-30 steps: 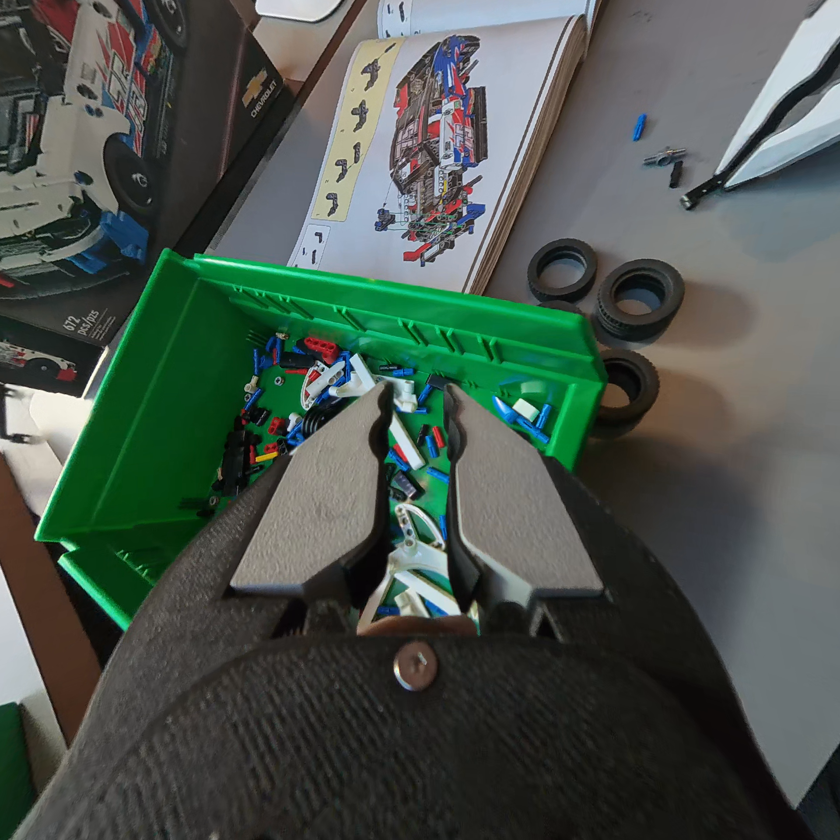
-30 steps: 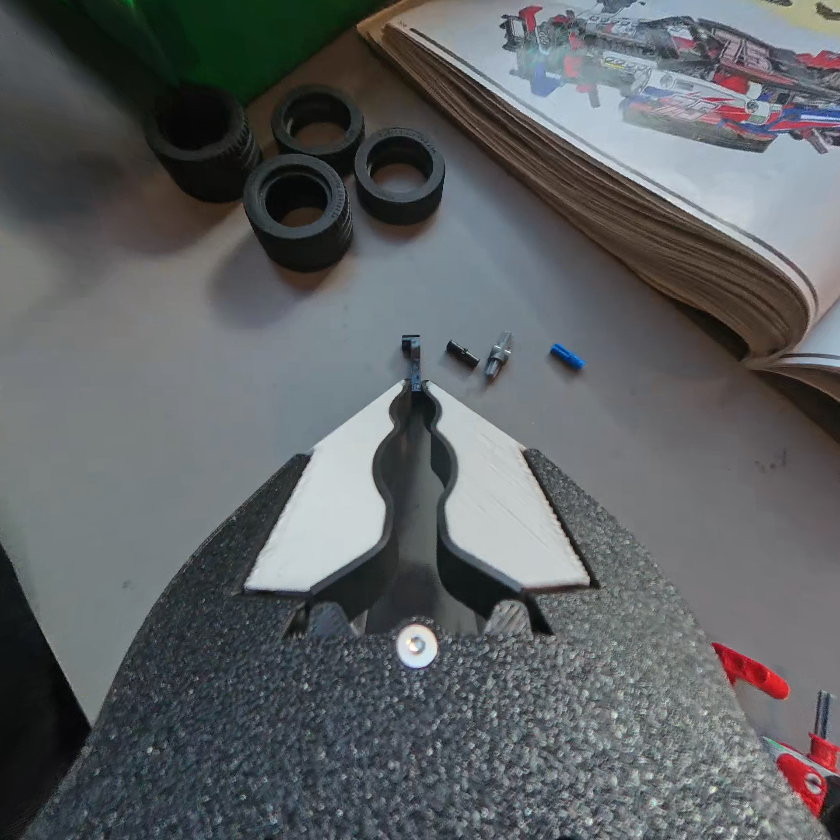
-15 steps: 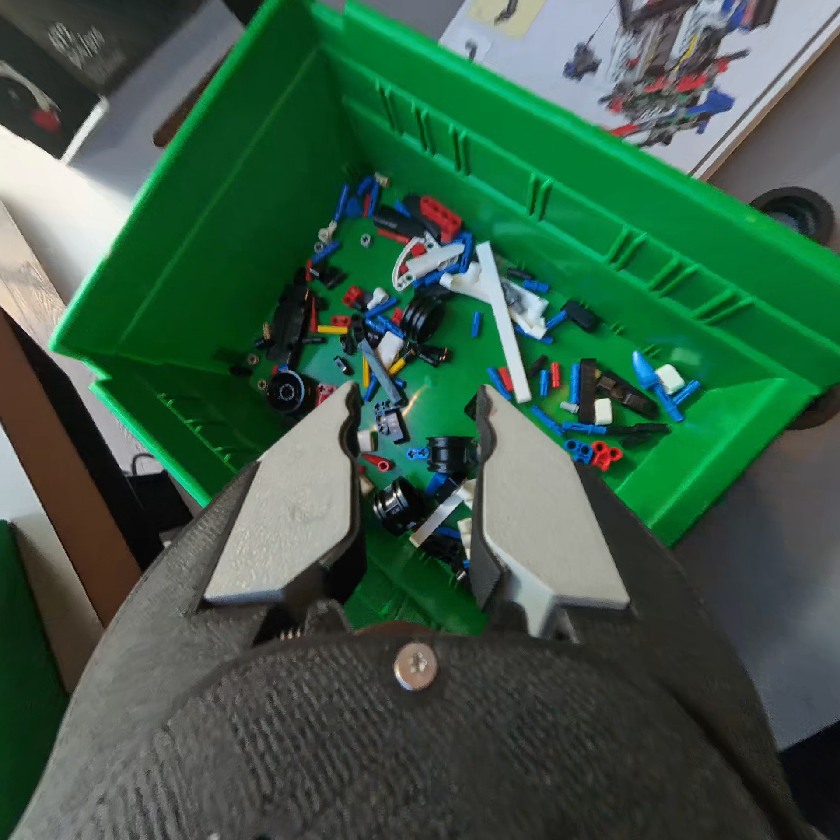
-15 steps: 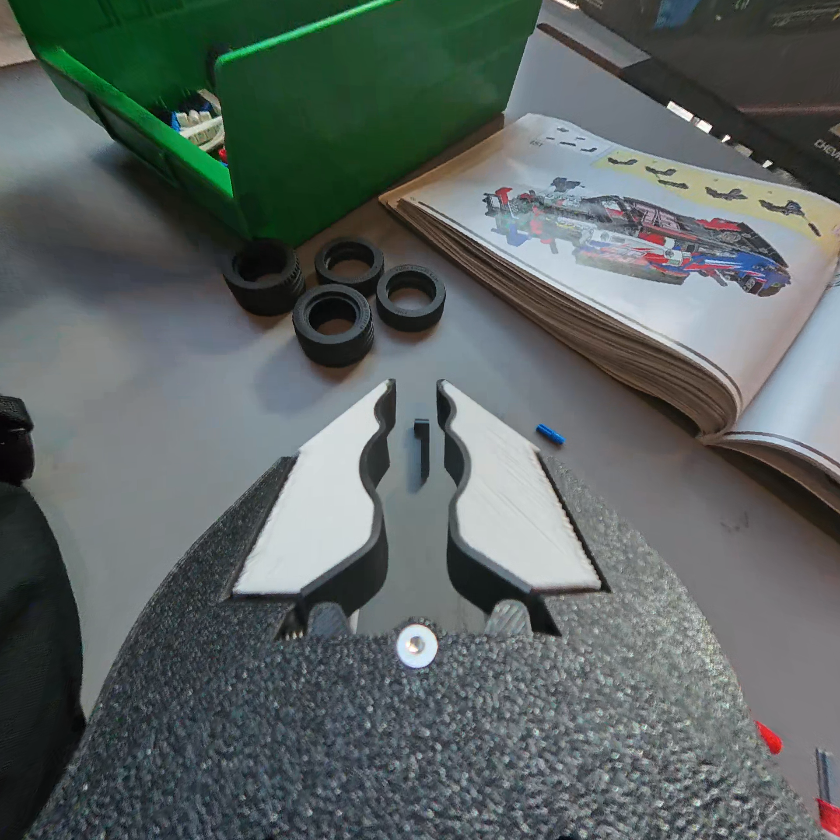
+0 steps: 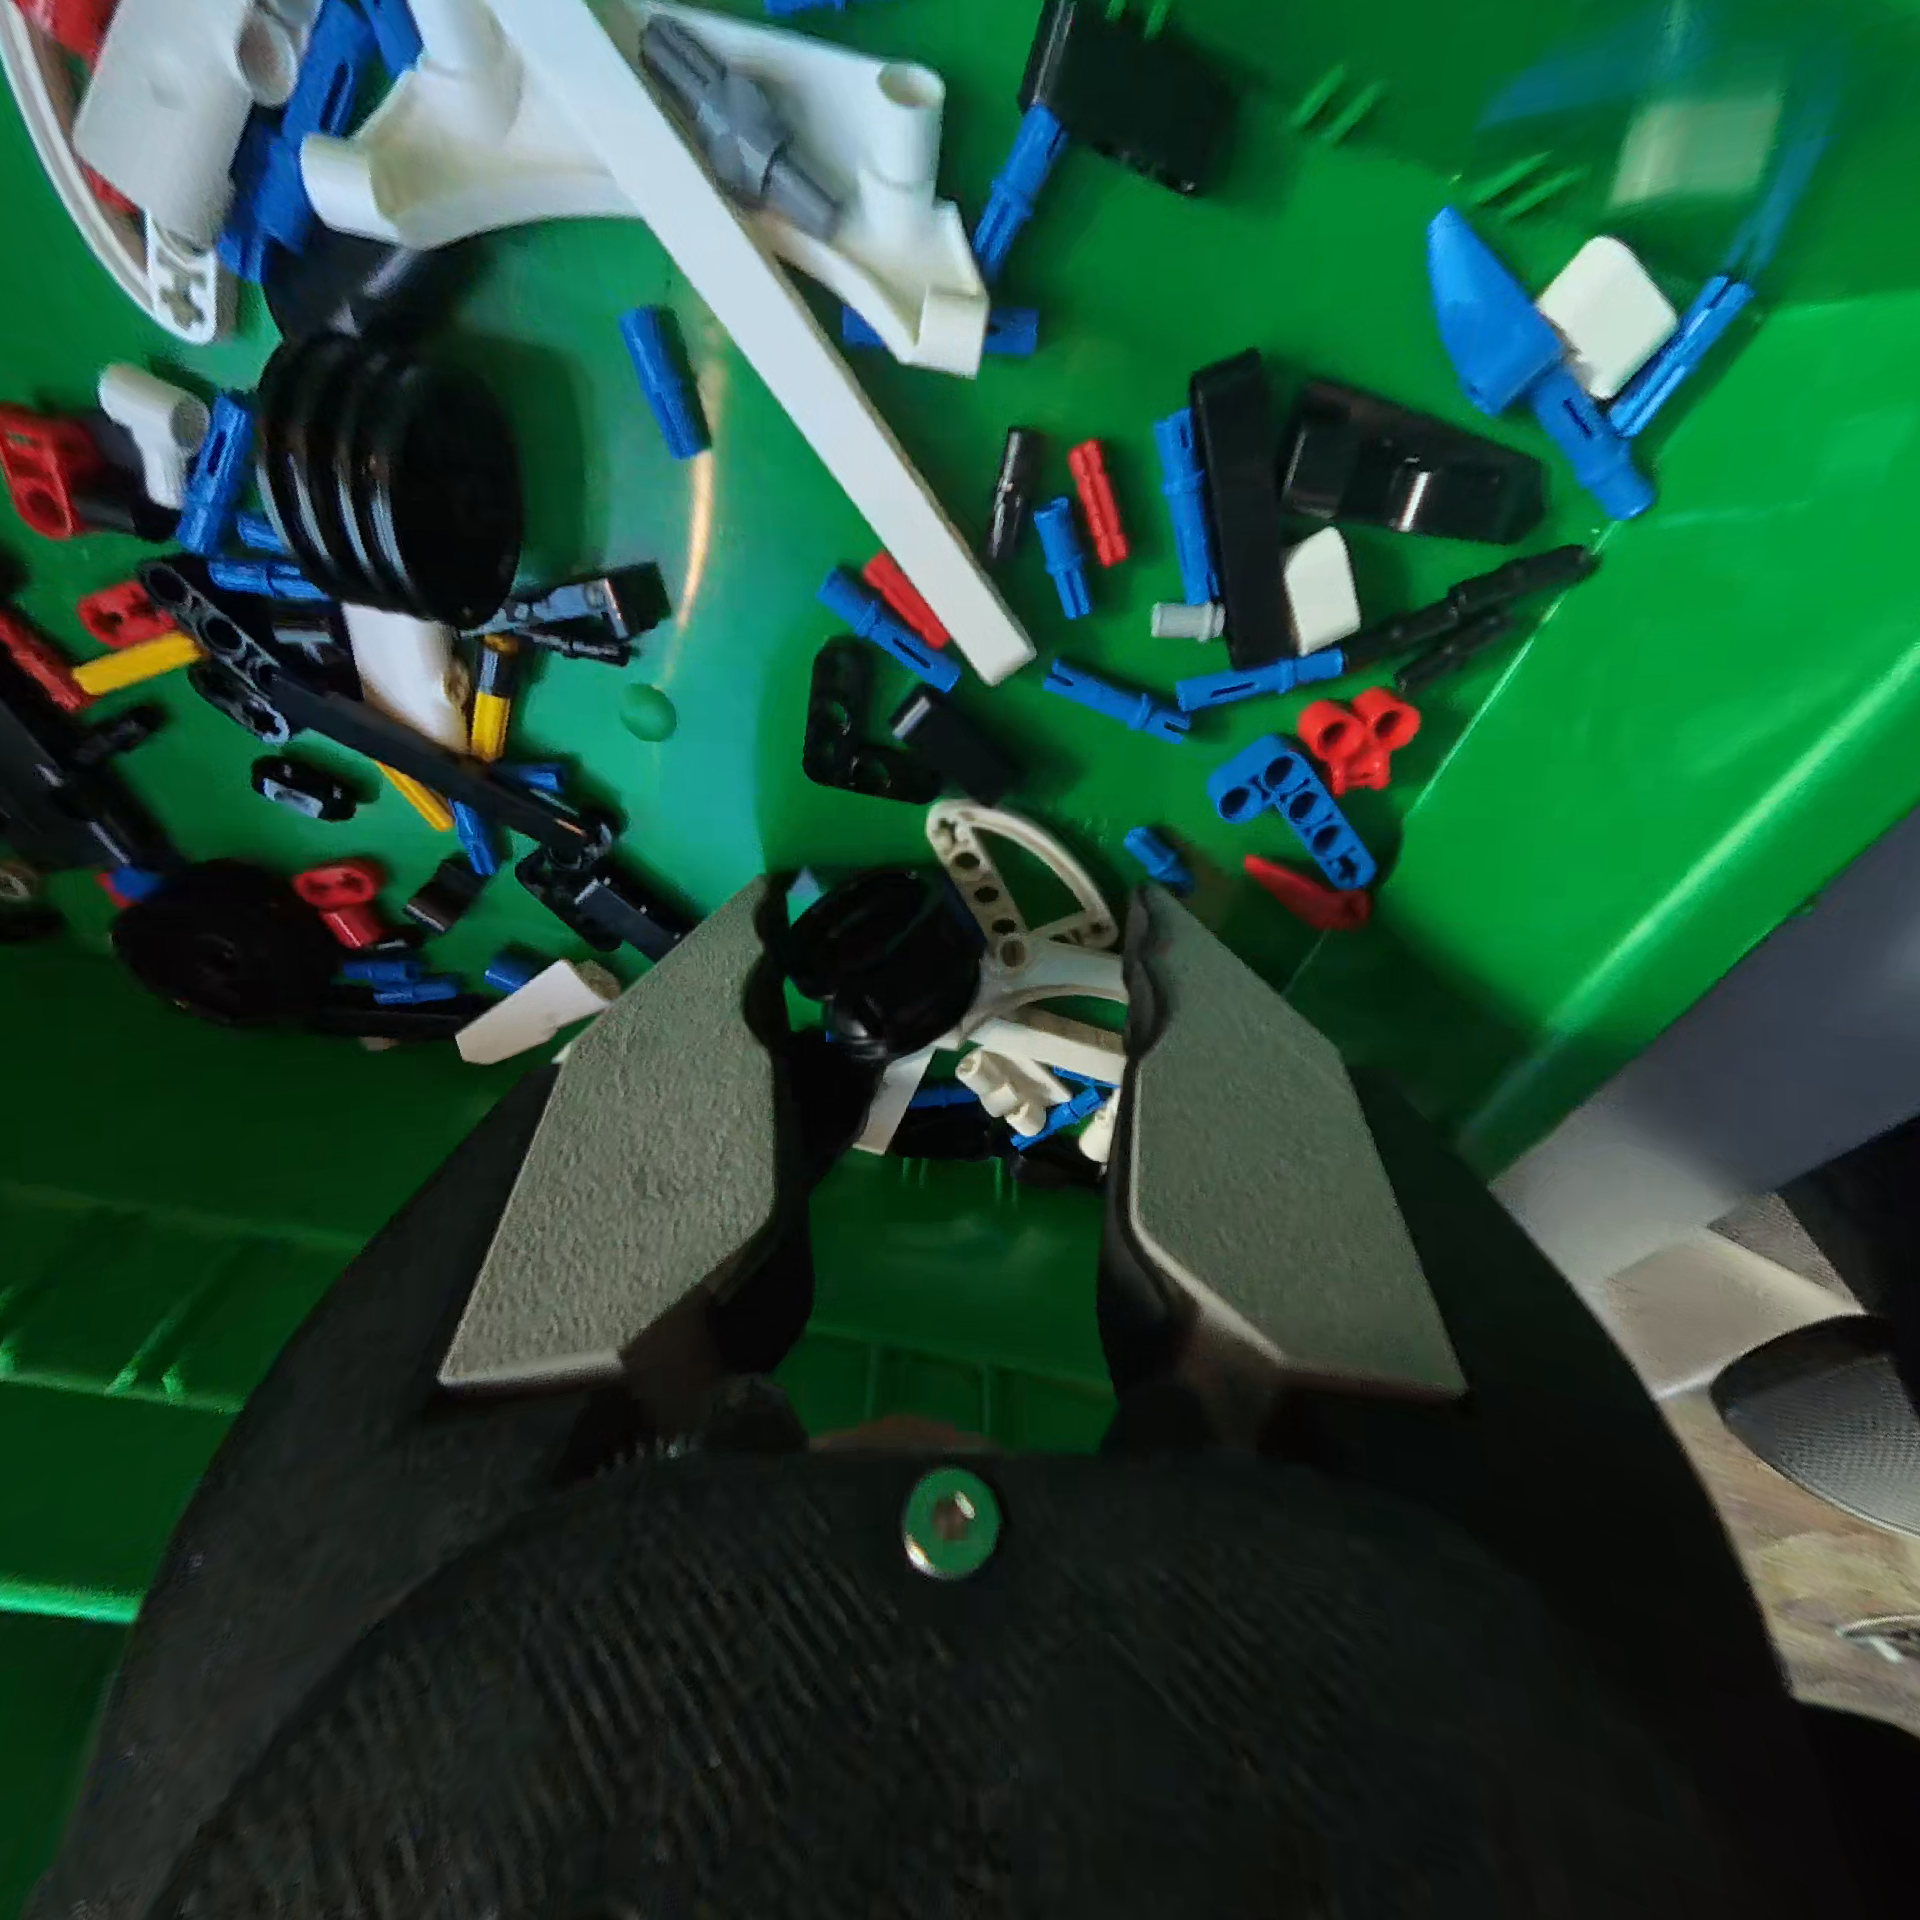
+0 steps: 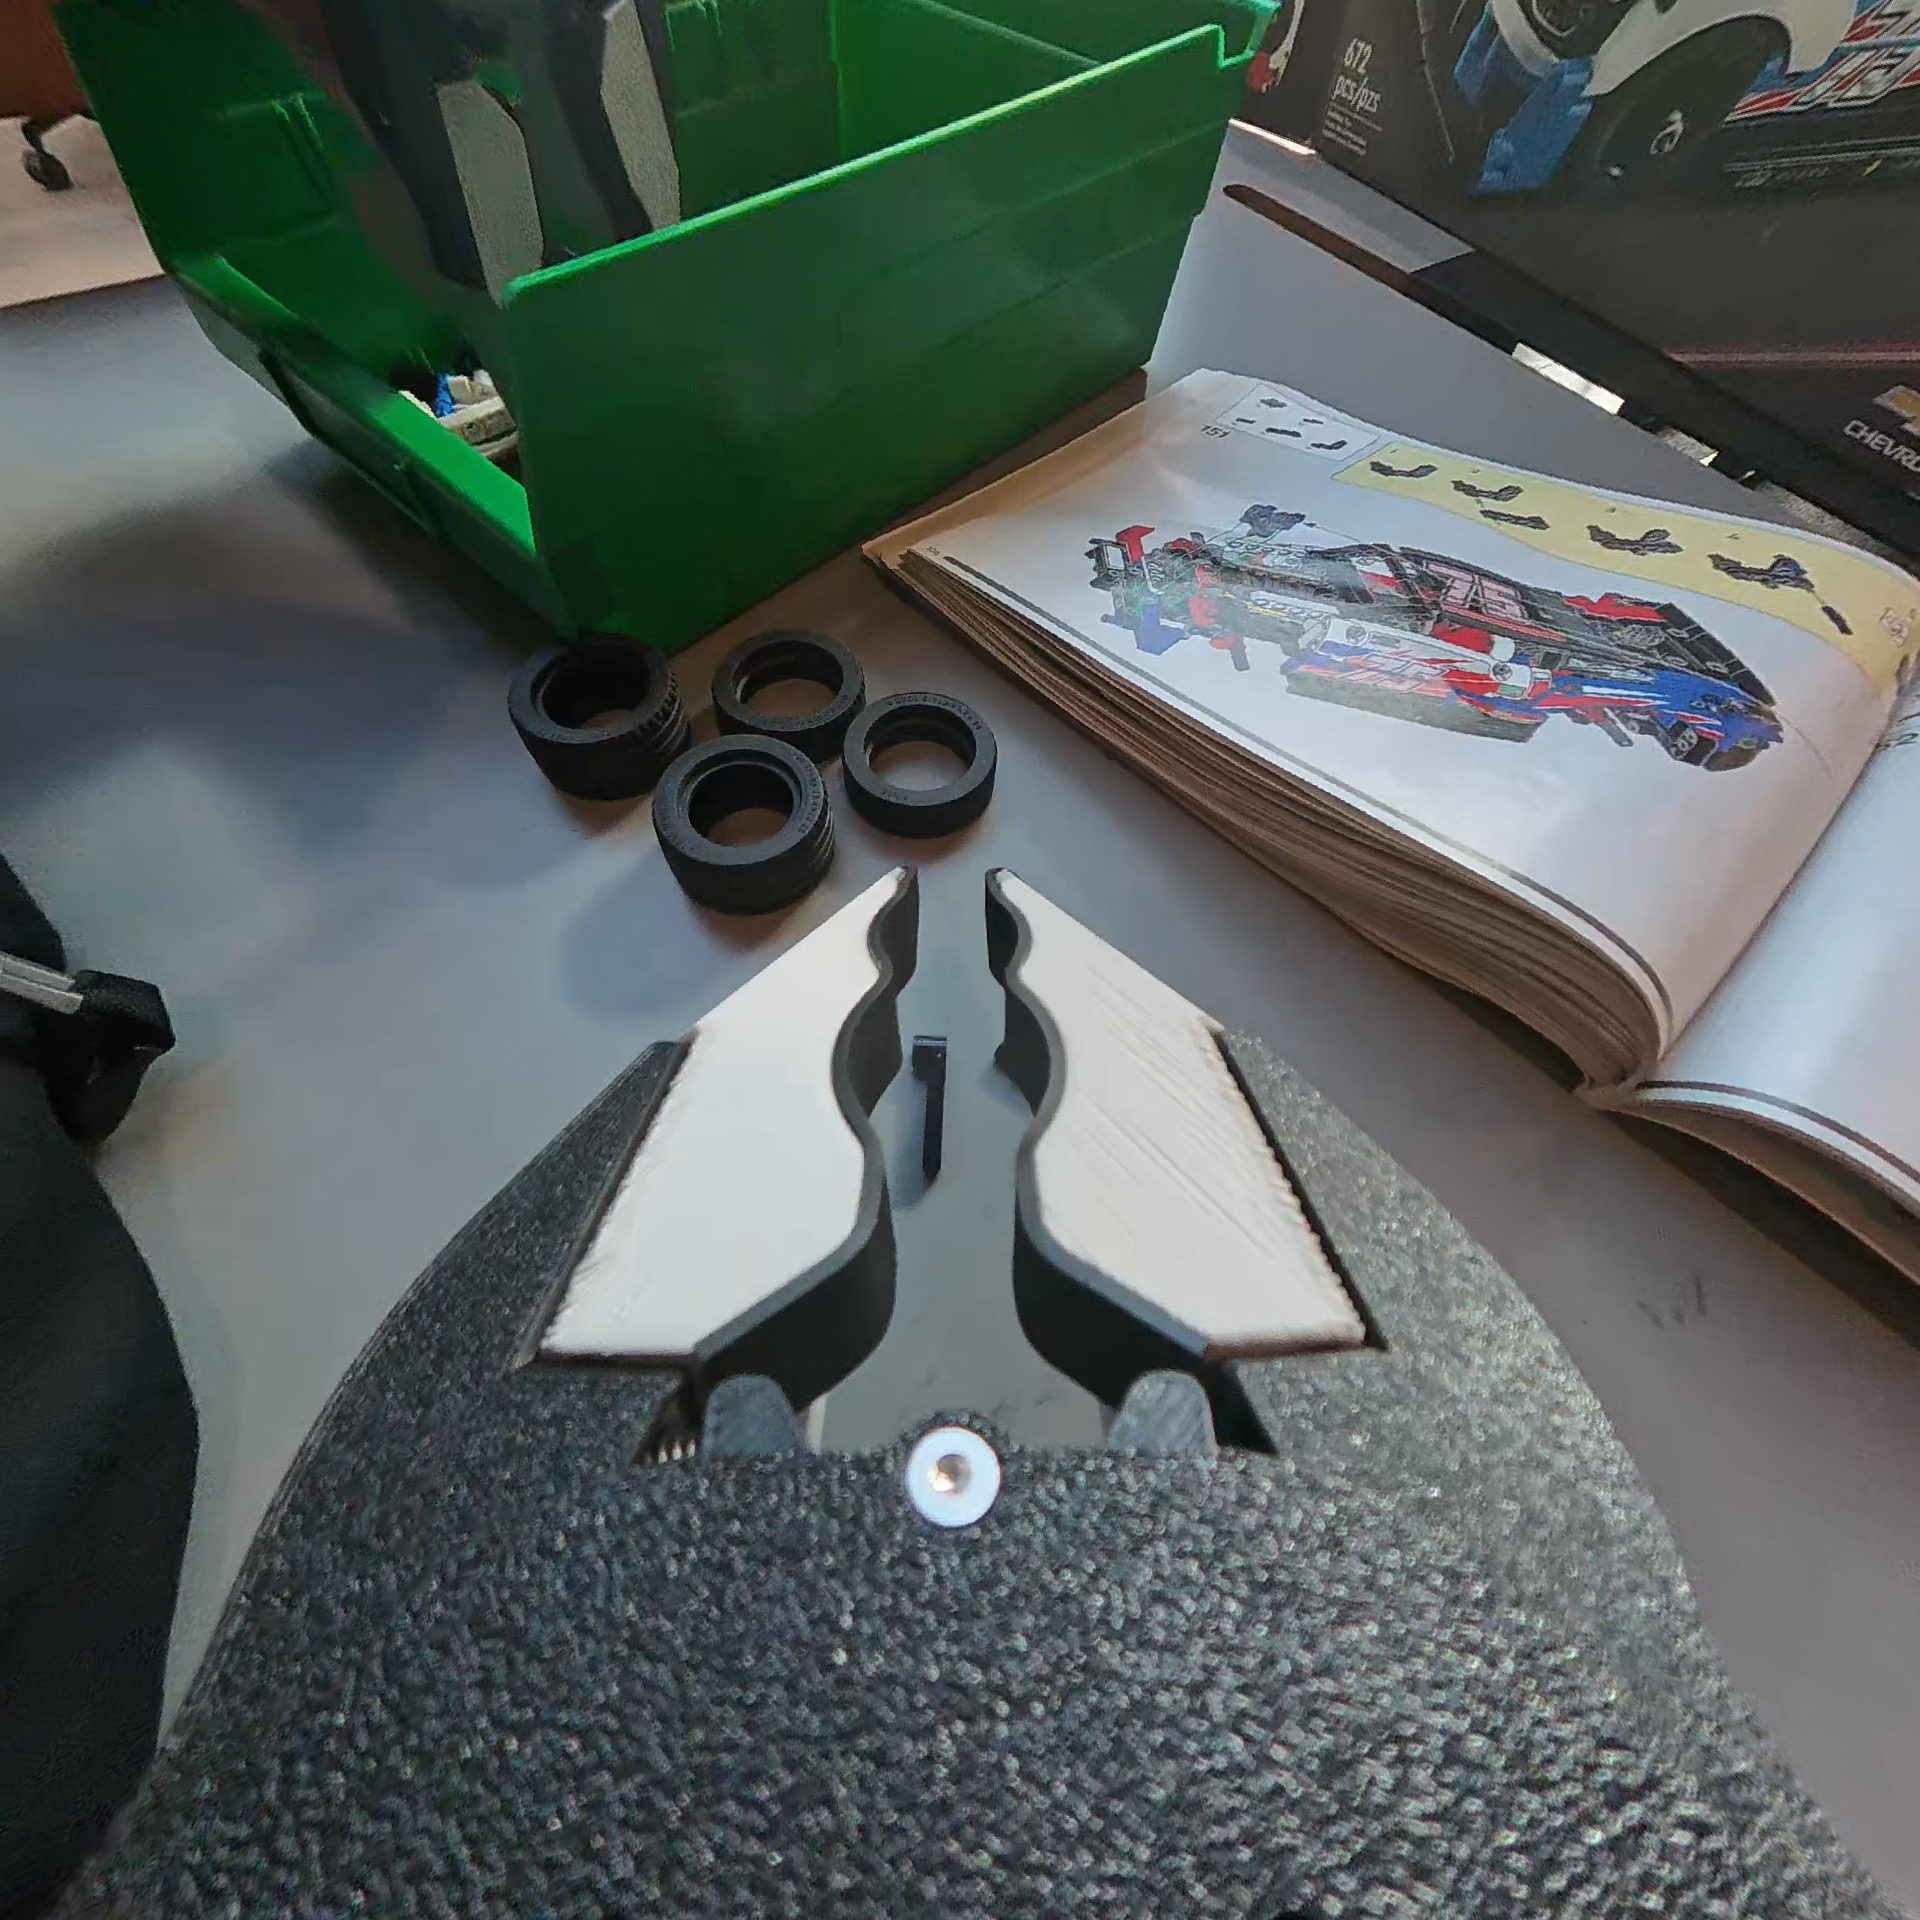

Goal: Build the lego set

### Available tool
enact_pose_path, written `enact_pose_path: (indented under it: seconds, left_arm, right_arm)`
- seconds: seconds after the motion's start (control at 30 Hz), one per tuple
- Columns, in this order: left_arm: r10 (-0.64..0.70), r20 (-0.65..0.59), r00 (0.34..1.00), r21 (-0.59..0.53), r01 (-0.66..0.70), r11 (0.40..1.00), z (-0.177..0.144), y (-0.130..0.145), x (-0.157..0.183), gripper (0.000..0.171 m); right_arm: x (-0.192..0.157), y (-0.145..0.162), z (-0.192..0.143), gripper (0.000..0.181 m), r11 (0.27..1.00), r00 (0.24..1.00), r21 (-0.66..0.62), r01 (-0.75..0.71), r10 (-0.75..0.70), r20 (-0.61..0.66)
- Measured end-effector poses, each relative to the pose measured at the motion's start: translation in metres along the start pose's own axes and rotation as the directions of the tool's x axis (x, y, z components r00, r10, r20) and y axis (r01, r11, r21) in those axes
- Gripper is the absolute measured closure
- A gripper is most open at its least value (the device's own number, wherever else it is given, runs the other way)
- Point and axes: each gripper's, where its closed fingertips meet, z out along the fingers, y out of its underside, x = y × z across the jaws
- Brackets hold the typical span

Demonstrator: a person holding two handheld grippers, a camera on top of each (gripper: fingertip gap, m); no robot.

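Two grippers, both spread | left gripper [image 5: 948,904] low inside green bin [image 5: 1621,831] — black wheel [image 5: 883,961] between fingers, ungripped | right gripper [image 6: 951,883] above table [image 6: 312,935] — small black piece [image 6: 928,1101] lay loose between fingers | four tyres [image 6: 743,821] beside bin, manual [image 6: 1455,665] open

We see a smooth grey table [image 6: 343,935] filling most of the right wrist view, with soft shadows and a mild sheen from light falling at about 1 o'clock. At 10 o'clock, past the table's far edge, a pale floor [image 6: 62,239] shows with a small dark caster [image 6: 47,166] on it. In the left wrist view, at 4 o'clock, a strip of the grey table edge [image 5: 1766,997] gives way to a lighter, mottled floor [image 5: 1787,1600] below.
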Motion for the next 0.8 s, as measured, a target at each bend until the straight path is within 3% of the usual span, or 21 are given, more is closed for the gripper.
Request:
enact_pose_path:
  seconds: [0.07, 0.13, 0.23, 0.33, 0.43, 0.53, 0.63, 0.8]
  left_arm:
    - [0.015, 0.009, 1.000, 0.027, -0.016, 1.000, -0.001, -0.009, -0.003, 0.121]
    - [-0.009, 0.025, 1.000, 0.114, 0.006, 0.993, -0.007, -0.024, -0.009, 0.162]
    - [-0.049, 0.008, 0.999, 0.198, 0.046, 0.979, -0.018, -0.034, -0.010, 0.140]
    - [-0.031, -0.109, 0.994, 0.260, 0.058, 0.964, -0.024, -0.040, 0.010, 0.134]
    - [-0.006, -0.141, 0.990, 0.173, 0.031, 0.984, -0.010, -0.026, 0.023, 0.134]
    - [-0.031, -0.181, 0.983, 0.158, 0.060, 0.986, -0.008, -0.024, 0.029, 0.129]
    - [-0.039, -0.138, 0.990, 0.136, 0.058, 0.989, -0.007, -0.018, 0.023, 0.122]
    - [-0.126, -0.051, 0.991, 0.231, 0.134, 0.964, -0.026, -0.023, -0.005, 0.126]
  right_arm:
    - [0.000, -0.001, 0.001, 0.170, 1.000, 1.000, 0.003, 0.001, -0.001, 0.000]
    - [0.001, -0.001, 0.000, 0.171, 1.000, 1.000, 0.007, 0.003, -0.002, -0.005]
    - [0.001, -0.001, -0.002, 0.171, 1.000, 1.000, 0.007, -0.003, 0.003, -0.009]
    - [0.000, 0.001, -0.003, 0.171, 1.000, 1.000, 0.004, -0.003, 0.003, -0.008]
    - [-0.001, -0.001, -0.003, 0.172, 1.000, 1.000, 0.013, 0.000, 0.000, -0.007]
    - [-0.003, -0.003, -0.003, 0.172, 1.000, 1.000, 0.018, 0.006, -0.005, -0.005]
    - [-0.005, -0.003, -0.004, 0.172, 1.000, 1.000, 0.016, 0.008, -0.008, -0.002]
    - [-0.005, -0.002, -0.007, 0.172, 1.000, 1.000, 0.019, 0.004, -0.004, -0.009]
